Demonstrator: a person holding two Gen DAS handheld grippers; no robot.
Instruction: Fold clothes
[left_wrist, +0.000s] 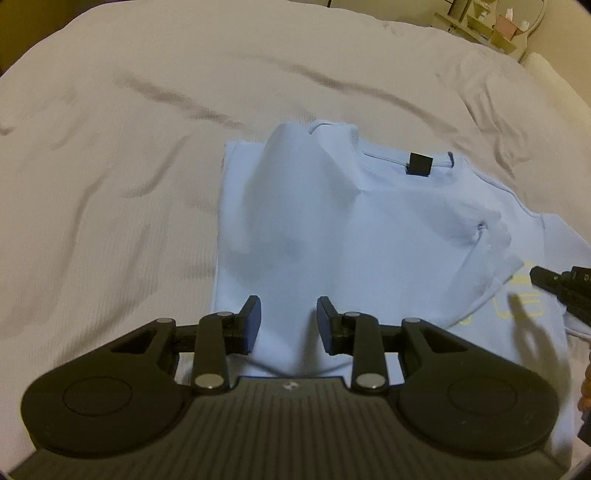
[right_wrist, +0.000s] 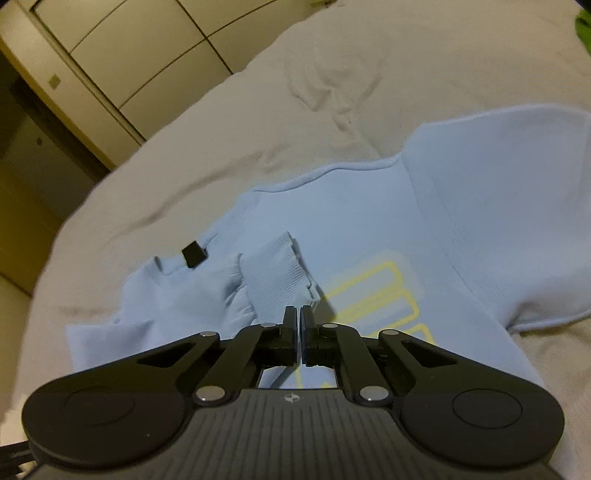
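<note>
1. Sweatshirt (left_wrist: 369, 221) is spread on the bed (left_wrist: 110, 166), one sleeve (right_wrist: 273, 273) already folded across.
2. Left gripper (left_wrist: 289, 325) is held partly open around raised fabric; grip uncertain.
3. Right gripper (right_wrist: 298, 328) is nearly closed, empty.
4. Far sleeve and body remain unfolded.

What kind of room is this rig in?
Likely a bedroom: the pale blue sweatshirt lies on a wide, rumpled beige bedspread, with panelled cream wardrobe doors behind and a cluttered shelf in the corner.
</note>
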